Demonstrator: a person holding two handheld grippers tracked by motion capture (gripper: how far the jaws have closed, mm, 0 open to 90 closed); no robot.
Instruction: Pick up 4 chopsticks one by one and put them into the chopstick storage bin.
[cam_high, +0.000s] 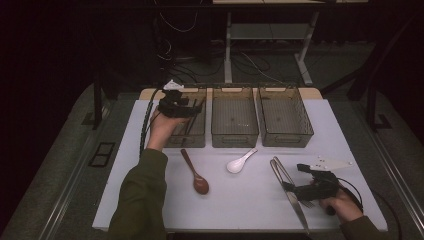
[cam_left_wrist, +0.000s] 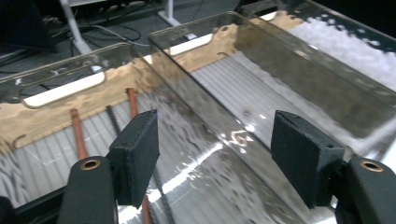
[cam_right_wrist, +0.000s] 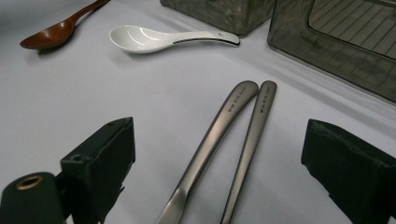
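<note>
My left gripper (cam_high: 175, 106) (cam_left_wrist: 215, 140) hovers open over the left smoky bin (cam_high: 187, 140), with nothing between its jaws. Below it lie thin reddish-brown and dark chopsticks (cam_left_wrist: 77, 135) on that bin's floor. My right gripper (cam_high: 292, 191) (cam_right_wrist: 224, 154) rests low near the table's front right, open. Two metal utensil handles (cam_right_wrist: 219, 121) (cam_high: 281, 172) run side by side between its jaws, untouched by the pads. A brown wooden spoon (cam_high: 196, 176) (cam_right_wrist: 51, 35) and a white ceramic spoon (cam_high: 240, 162) (cam_right_wrist: 154, 38) lie on the white mat in front of the bins.
A middle bin (cam_high: 234, 137) and a right bin (cam_high: 287, 137) stand beside the left one in a row at the back of the mat (cam_high: 240, 205). Cables and desk legs show on the dark floor behind the table.
</note>
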